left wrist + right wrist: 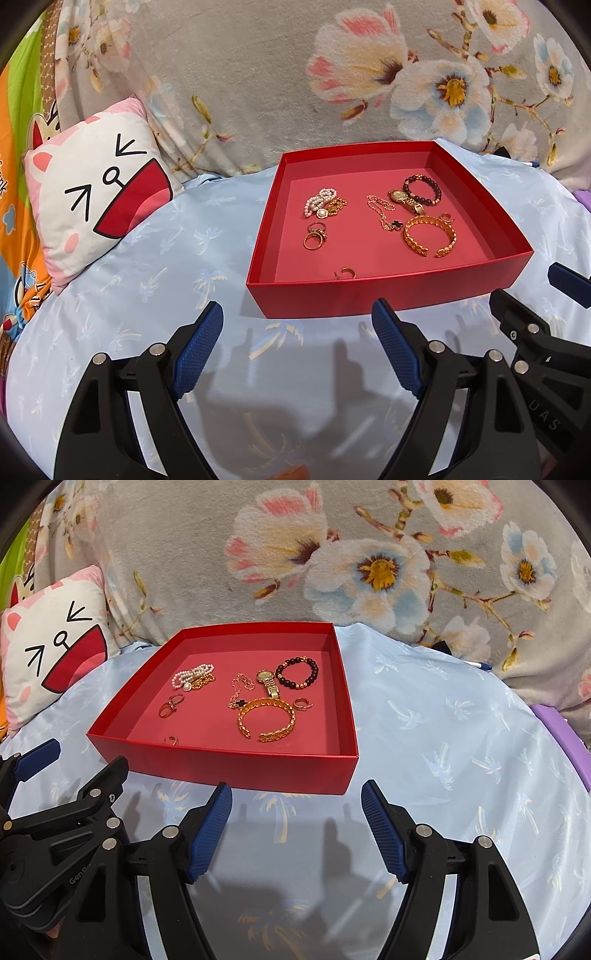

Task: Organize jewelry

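Observation:
A red tray (388,295) (221,771) lies on the light blue sheet. Inside lie a gold cuff bracelet (430,232) (266,719), a black bead bracelet (423,190) (297,672), a gold watch (406,199) (269,685), a thin chain with a black clover (386,216) (240,692), a pearl piece (321,201) (192,675), rings (314,236) (170,705) and small hoops (345,273) (171,740). My left gripper (297,321) and right gripper (295,801) are open and empty, side by side just in front of the tray.
A white cat-face pillow (96,192) (48,653) leans at the left. A grey floral blanket (277,74) (369,554) rises behind the tray. A purple object (561,734) lies at the right edge, a pen (480,664) behind.

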